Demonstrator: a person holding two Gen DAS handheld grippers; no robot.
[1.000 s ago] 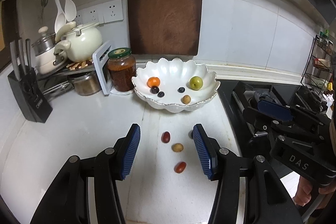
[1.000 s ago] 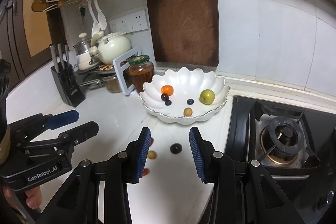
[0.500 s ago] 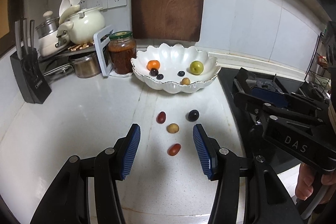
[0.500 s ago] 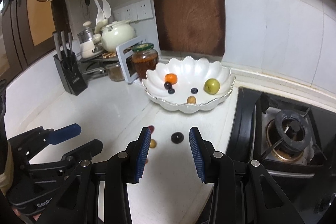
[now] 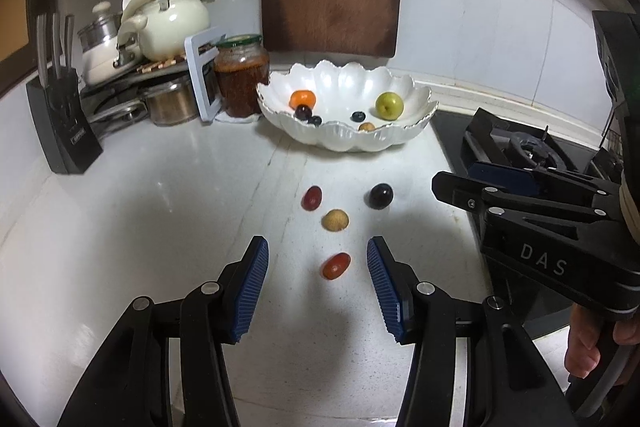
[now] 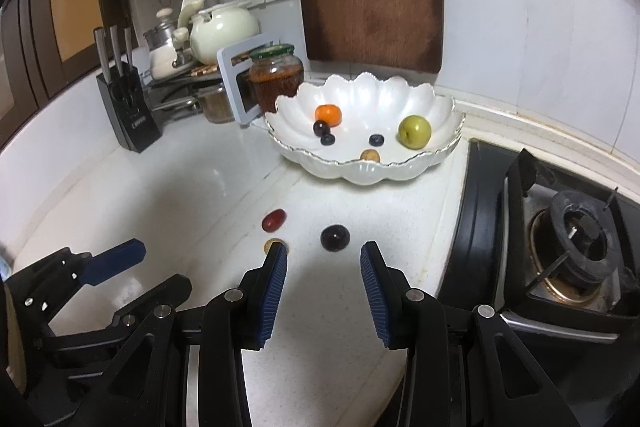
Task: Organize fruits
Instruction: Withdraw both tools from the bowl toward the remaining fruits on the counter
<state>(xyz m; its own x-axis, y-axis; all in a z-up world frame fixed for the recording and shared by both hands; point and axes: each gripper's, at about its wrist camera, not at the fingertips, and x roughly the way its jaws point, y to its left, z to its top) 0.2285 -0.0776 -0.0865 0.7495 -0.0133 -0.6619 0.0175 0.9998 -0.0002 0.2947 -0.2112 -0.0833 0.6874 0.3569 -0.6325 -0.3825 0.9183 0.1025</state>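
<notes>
White counter [image 5: 160,227], red oblong tomato [image 5: 336,265] angled toward bowl [image 5: 416,131] between empty, parted left-gripper [image 5: 316,283] jaws

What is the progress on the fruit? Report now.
Done: six fruits lie in the white bowl. In hand: nothing; left tongs frame the red tomato, right tongs face the dark grape, both open. Left: four fruits on the counter.

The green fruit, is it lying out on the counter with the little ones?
No, the green fruit sits inside the white bowl, while the small loose fruits lie on the counter in front of it.
</notes>
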